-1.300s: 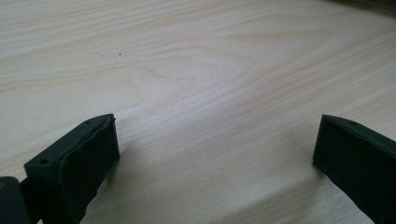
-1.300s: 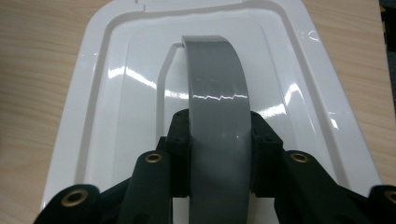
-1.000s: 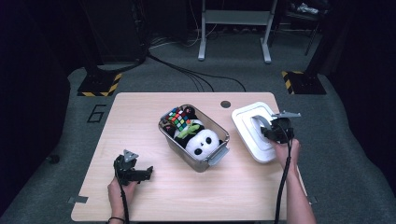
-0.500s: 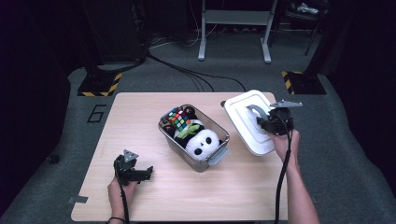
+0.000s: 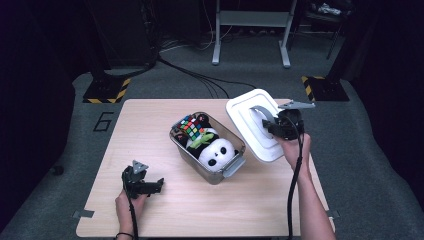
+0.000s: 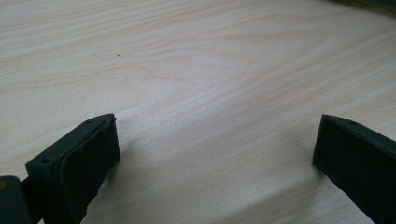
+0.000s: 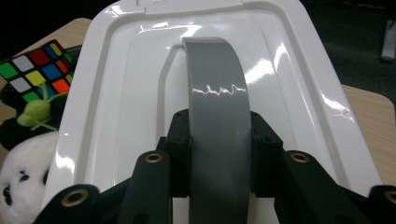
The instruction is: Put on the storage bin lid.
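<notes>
From above, the white plastic lid with the grey strap handle (image 5: 254, 127) hung tilted in the air, just to the right of the clear plastic box full of toys (image 5: 206, 147). The right gripper (image 5: 280, 125) held it by that handle. The box lay to the lid's left and a bit nearer the person, with its long side slanting across the pale wooden counter (image 5: 150, 125). So I think the lid had to go left and down and turn to match that slant. The left gripper (image 5: 142, 182) sat low near the front left of the counter, well apart from the box. The right hand was the nearer one.

In the left gripper view, the jaws were spread wide over bare wood, with nothing between them.

In the right gripper view, the jaws were pinching the grey handle (image 7: 217, 116) from both sides. The handle ran straight away from them. The toys peeked out past the lid's left edge: a coloured puzzle cube (image 7: 32, 70) and a white soft panda (image 7: 23, 182).
</notes>
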The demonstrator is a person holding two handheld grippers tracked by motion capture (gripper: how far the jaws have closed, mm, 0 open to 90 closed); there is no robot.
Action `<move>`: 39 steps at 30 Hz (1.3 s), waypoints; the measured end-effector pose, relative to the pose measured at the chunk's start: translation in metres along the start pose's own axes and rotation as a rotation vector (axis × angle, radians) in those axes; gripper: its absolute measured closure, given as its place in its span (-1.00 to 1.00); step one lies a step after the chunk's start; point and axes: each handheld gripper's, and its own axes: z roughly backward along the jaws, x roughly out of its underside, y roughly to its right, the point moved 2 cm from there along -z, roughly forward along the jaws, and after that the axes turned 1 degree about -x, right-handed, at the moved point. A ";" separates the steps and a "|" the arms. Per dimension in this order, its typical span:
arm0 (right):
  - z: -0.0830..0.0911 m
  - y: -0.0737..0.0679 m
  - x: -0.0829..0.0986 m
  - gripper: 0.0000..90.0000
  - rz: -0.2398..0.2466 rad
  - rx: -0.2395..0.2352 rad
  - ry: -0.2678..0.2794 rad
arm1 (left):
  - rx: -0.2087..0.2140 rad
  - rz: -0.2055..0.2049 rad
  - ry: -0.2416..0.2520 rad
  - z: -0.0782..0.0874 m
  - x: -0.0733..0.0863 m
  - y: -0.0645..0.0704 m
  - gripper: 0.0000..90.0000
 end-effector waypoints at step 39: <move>-0.051 -0.119 -0.029 0.48 0.090 -0.194 -0.037 | 0.006 -0.002 -0.009 0.001 0.000 0.000 -0.99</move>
